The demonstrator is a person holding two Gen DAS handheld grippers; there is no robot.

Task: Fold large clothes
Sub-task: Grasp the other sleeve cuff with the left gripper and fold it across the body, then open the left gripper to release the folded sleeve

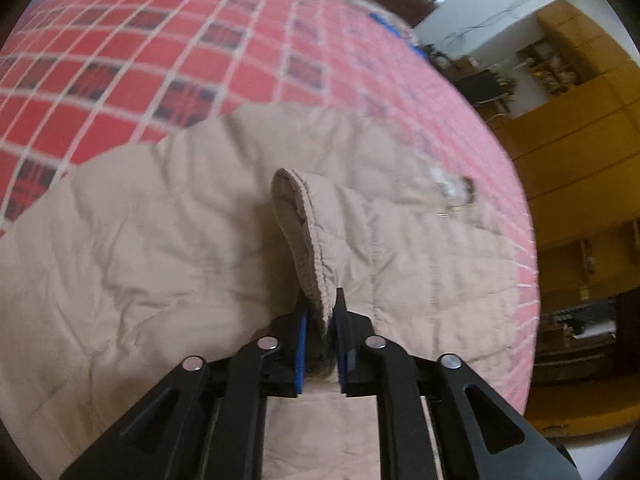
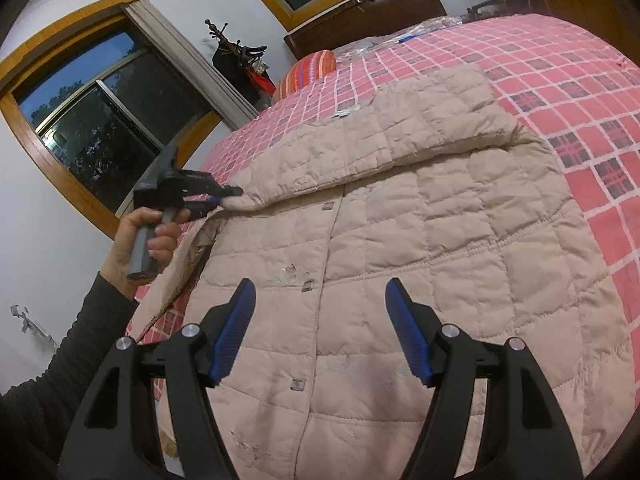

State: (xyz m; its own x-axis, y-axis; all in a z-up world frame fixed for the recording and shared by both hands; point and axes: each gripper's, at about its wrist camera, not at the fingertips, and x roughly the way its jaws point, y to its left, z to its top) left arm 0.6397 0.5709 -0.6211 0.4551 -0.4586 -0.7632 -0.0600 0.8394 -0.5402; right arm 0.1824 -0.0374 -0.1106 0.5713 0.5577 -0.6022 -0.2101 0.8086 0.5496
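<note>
Lying spread over the checked bed cover (image 2: 600, 128), the beige quilted coat (image 2: 440, 220) filled the view. The left tool (image 1: 322, 304) was clamped on its sleeve cuff (image 1: 304, 232) at 9 o'clock in the right view, while the right tool (image 2: 320, 292) hovered above with fingers apart.

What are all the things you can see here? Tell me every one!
quilted coat: one, beige, spread on the bed, one sleeve folded across its top
sleeve cuff: one, beige, pinched in the left gripper
bedspread: one, pink-red check, under the coat
striped pillow: one, orange-red, far end of the bed
windows: two, wooden frames, on the white wall
coat rack: one, dark, between the windows
wooden cabinets: yellow-brown, beside the bed
left gripper: one, black, blue-padded jaws closed on the cuff
right gripper: one, black, jaws wide apart above the coat
hand: one, dark sleeve, holding the left gripper's handle
</note>
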